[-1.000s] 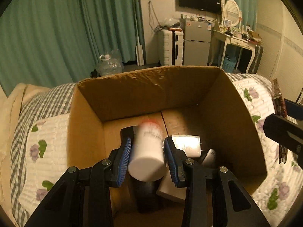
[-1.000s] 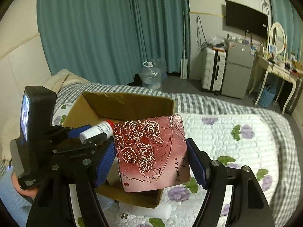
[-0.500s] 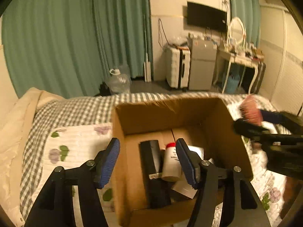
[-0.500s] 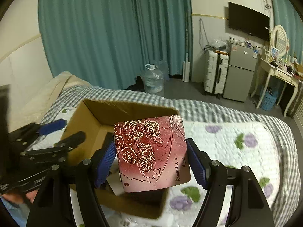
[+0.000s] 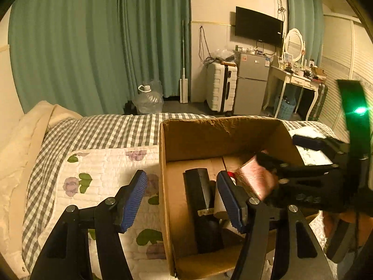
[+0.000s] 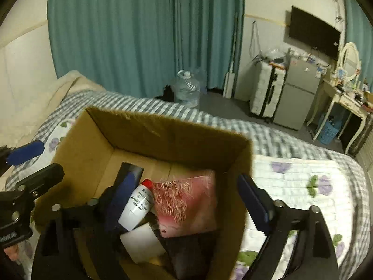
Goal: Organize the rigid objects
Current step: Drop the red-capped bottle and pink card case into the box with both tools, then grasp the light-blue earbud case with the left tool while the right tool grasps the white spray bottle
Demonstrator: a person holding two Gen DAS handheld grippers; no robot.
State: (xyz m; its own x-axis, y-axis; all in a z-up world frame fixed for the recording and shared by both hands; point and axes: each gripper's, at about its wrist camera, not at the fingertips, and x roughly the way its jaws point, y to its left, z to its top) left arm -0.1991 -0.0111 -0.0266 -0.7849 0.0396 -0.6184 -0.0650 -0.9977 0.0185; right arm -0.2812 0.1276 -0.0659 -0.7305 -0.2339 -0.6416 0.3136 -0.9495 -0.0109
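The right gripper [image 6: 186, 200] is opening, no longer gripping the pink rose tin [image 6: 186, 207], now dropping between its fingers into the cardboard box [image 6: 163, 128]. The left gripper [image 5: 184, 200], released, is empty; its white bottle [image 6: 137, 204] is now lying inside.

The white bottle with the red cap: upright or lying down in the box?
Lying down. The white bottle leans slantwise among the other items in the cardboard box, its red cap toward the far wall.

pink tin [image 6: 186, 200] motion-blurred, white bottle [image 5: 219, 204] mostly hidden behind claw pad
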